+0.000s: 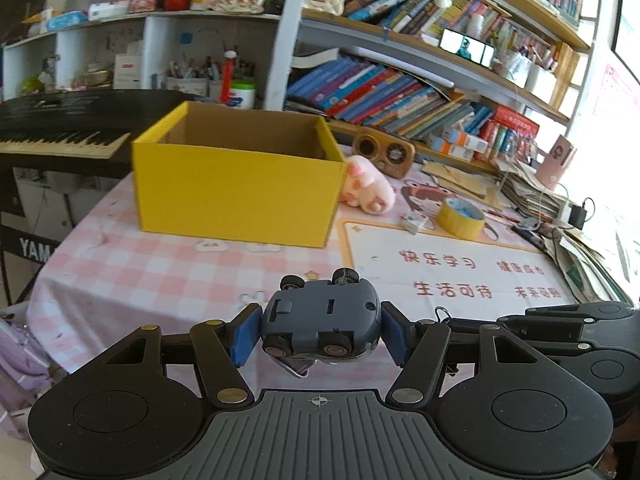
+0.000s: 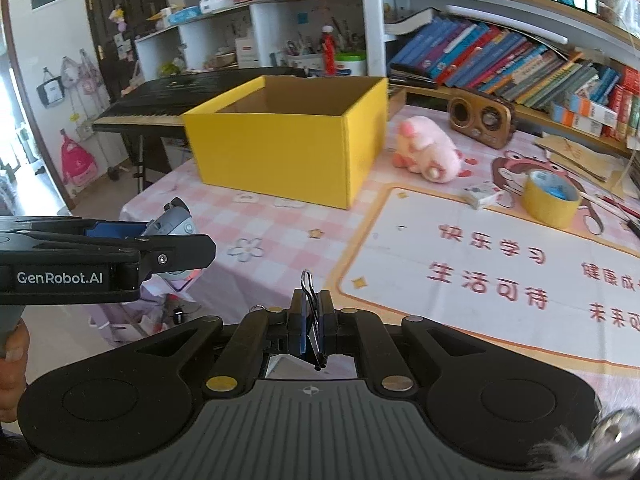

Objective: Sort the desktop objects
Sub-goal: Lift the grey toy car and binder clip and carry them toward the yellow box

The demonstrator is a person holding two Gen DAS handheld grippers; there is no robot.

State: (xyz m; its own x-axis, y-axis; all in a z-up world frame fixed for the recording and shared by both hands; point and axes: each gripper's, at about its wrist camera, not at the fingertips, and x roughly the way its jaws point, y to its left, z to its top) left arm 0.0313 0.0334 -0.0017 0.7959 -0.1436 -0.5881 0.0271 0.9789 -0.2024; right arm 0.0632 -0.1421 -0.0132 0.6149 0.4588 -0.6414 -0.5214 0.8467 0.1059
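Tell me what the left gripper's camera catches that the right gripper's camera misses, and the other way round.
Only the left wrist view shows the toy car fully, underside up, held between the left gripper pads. Only the right wrist view shows the binder clip pinched in the right gripper, and the bags hanging by the door. Both share the open yellow box, pink plush toy, yellow tape roll, wooden speaker and keyboard.

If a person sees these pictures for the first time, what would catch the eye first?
Probably the yellow box, open-topped, standing at the far left of the pink checked tablecloth. Next, the left gripper holding a grey toy car upside down, and the right gripper shut on a binder clip.
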